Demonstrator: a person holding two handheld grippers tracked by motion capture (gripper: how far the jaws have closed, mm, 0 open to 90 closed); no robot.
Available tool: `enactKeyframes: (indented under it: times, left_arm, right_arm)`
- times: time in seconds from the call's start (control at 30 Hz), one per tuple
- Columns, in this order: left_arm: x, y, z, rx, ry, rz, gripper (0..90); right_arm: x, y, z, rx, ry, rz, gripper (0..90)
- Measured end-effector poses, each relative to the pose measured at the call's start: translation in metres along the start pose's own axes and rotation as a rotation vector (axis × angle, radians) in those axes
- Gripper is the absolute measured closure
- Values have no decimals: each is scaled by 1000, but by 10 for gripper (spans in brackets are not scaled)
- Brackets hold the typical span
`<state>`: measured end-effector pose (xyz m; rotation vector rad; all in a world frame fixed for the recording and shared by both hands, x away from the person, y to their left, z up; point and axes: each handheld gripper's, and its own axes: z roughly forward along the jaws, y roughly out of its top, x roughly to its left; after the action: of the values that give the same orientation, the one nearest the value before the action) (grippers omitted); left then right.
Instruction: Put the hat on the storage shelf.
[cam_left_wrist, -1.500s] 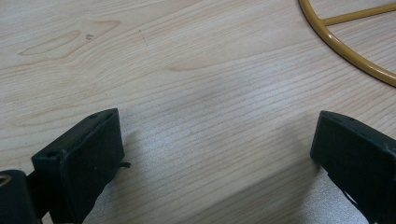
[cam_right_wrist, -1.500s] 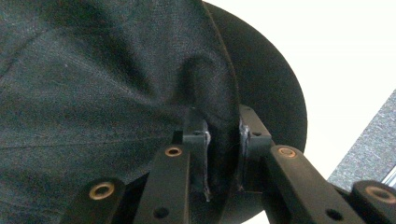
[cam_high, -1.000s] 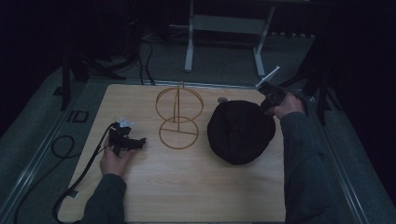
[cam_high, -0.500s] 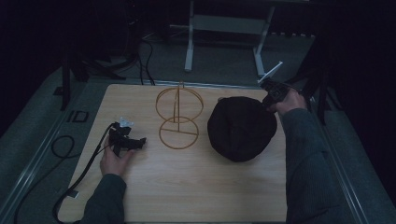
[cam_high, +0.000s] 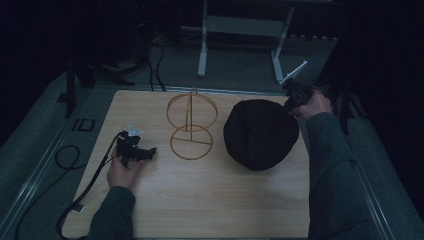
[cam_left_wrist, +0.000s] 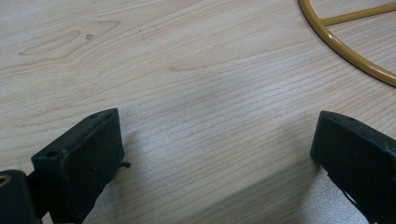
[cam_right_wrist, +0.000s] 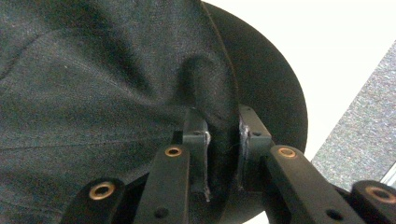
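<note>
**Dark cap pinched at its far edge, left hand resting**

High view: a dim room with grey floor and a metal stand frame behind a pale wooden table. Compared with a second ago, little has changed: the right hand has eased slightly toward the far right corner, while the left hand lies as before. A gold wire stand, made of two rings joined by a thin upright rod, sits at the table's middle. Just right of it lies a round, dark fabric cap, soft and matte. The right gripper meets the cap's far right edge, the right forearm reaching along the table's right side. The left gripper lies low on the table, near the stand's base ring but apart from it, its cable trailing off the near left.

Left gripper view: the two black jaws stand wide apart over bare wood grain with nothing between them. A curve of the stand's glossy yellow base ring crosses the top right.

Right gripper view: the jaws are closed onto a raised fold of the cap's woven grey-black cloth, beside its smooth, stiff brim. Bright tabletop and grey carpet show beyond.
</note>
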<state>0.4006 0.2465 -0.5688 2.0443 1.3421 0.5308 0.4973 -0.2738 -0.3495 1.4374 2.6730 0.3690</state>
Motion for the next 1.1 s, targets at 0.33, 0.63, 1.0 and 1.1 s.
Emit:
enactKeyframes:
  times: [0.33,0.63,1.0,1.1]
  left_arm:
    - [0,0,0,0,0,-1,22]
    - [0,0,0,1,0,0,22]
    - [0,0,0,0,0,-1,22]
    - [0,0,0,2,0,1,22]
  right_arm:
    - [1,3,-12,-15,7,0,774]
    - [2,6,-25,-31,9,-3,773]
    - [2,8,-36,-44,22,8,774]
    - [2,8,-38,-47,26,10,773]
